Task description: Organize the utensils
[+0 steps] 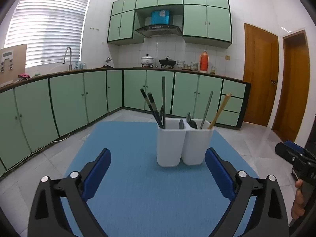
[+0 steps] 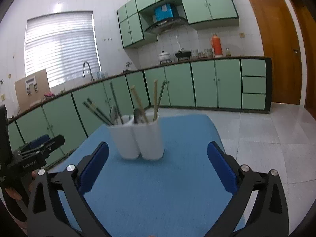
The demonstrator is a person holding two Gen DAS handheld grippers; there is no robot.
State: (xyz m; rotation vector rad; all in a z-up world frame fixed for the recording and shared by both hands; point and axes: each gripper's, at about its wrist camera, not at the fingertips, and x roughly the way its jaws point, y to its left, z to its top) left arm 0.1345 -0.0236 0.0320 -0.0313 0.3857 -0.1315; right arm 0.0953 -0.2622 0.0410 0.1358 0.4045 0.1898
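Note:
A white two-compartment utensil holder [image 1: 183, 144] stands upright on the blue mat [image 1: 138, 187]. Its left cup holds dark chopsticks [image 1: 152, 106] and a spoon; its right cup holds spoons [image 1: 191, 121], a grey-green stick and bamboo chopsticks [image 1: 220, 111]. My left gripper [image 1: 158, 152] is open in front of the holder, apart from it, with nothing between its blue pads [image 1: 96, 175]. My right gripper [image 2: 158, 145] is also open and empty, a little short of the holder [image 2: 138, 140], which looks blurred there. Each gripper shows at the other view's edge: right gripper [image 1: 286, 147], left gripper [image 2: 50, 139].
The mat lies on a table over a grey tiled floor. Green cabinets [image 1: 67, 102] with a sink tap [image 1: 68, 57], pots, and an orange flask [image 1: 203, 62] line the far walls. Wooden doors [image 1: 260, 75] stand at the right. A hand [image 1: 298, 199] holds the right gripper.

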